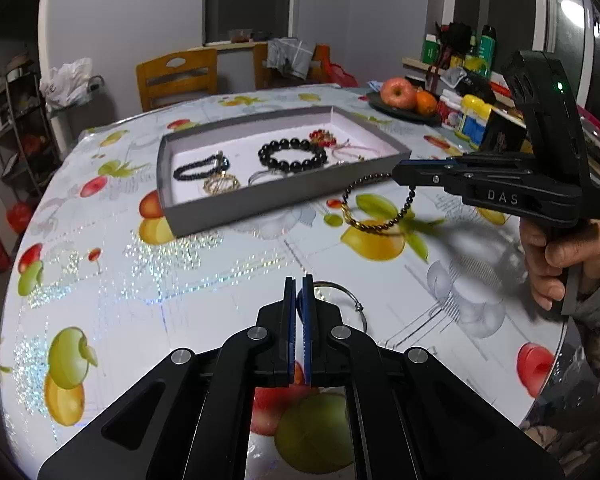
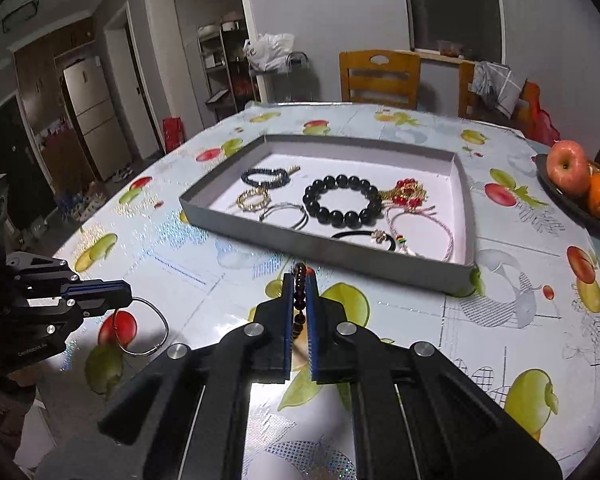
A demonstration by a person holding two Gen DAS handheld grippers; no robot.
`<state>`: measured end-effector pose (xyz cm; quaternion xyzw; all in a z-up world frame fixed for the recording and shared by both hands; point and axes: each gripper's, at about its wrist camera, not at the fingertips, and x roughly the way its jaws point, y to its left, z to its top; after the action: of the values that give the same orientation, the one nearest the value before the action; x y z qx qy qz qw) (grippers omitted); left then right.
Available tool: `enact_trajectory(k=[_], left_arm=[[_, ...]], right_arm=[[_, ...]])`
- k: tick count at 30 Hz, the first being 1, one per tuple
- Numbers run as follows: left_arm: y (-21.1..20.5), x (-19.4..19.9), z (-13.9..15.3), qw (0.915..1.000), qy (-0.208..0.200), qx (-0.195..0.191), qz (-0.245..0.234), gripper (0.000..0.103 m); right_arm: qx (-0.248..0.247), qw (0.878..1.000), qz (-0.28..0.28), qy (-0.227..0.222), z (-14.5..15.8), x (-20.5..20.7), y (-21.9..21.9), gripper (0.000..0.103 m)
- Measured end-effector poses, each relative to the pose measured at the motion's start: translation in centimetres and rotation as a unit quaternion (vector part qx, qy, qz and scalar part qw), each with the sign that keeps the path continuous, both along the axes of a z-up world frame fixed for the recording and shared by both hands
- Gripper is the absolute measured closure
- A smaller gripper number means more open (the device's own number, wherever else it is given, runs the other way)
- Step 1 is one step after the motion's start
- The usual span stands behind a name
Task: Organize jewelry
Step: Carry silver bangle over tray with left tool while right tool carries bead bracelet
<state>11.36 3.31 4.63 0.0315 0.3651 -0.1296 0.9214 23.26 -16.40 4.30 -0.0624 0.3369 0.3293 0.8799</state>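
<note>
Right gripper [image 1: 398, 172], marked "DAS", clamps beaded bracelet [image 1: 374, 210]; other label seemingly "GenRobot.AI".

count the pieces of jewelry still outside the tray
2. A small-bead bracelet hangs from the shut right gripper in front of the gray tray. A silver wire bangle is pinched by the left gripper. Others may be hidden.

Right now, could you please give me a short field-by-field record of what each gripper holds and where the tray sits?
left gripper: shut on silver wire bangle, lifted off the table
right gripper: shut on dark beaded bracelet, hanging above tablecloth
tray: ahead of both grippers, holds several bracelets
large black bead bracelet: mid-tray
</note>
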Motion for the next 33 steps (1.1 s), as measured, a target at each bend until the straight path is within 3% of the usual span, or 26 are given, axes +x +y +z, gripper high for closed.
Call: enact_trajectory(k=[9,22,23,25,28,33], left_arm=[[-0.2,0.7,0.8,1.0,-0.008,0.002,0.001,0.099],[-0.6,1.9,-3.2,0.9984,0.052,0.019,-0.008,0.098],[-0.6,1.8,-3.2,0.9984,0.052,0.019,-0.007,0.095],[-0.6,1.6,-3.0,0.9986,0.05,0.016,-0.01,0.079],[-0.7,1.1,-2.9,0.9988,0.046,0.005,-0.018,0.046],[-1.8,0.9,-3.0,0.9983,0.047,0.012,-0.033,0.04]], right_arm=[[0.006,1.0,-0.001,-0.01,1.0,-0.2,-0.3,0.097],[0.002,1.0,-0.001,-0.005,0.6,-0.4,-0.3,0.097],[0.001,1.0,-0.001,-0.005,0.6,-0.4,-0.3,0.097],[0.002,1.0,-0.001,-0.004,0.6,-0.4,-0.3,0.097],[0.002,1.0,-0.001,-0.004,0.6,-0.4,-0.4,0.097],[0.002,1.0,-0.001,-0.003,0.5,-0.4,-0.4,0.097]])
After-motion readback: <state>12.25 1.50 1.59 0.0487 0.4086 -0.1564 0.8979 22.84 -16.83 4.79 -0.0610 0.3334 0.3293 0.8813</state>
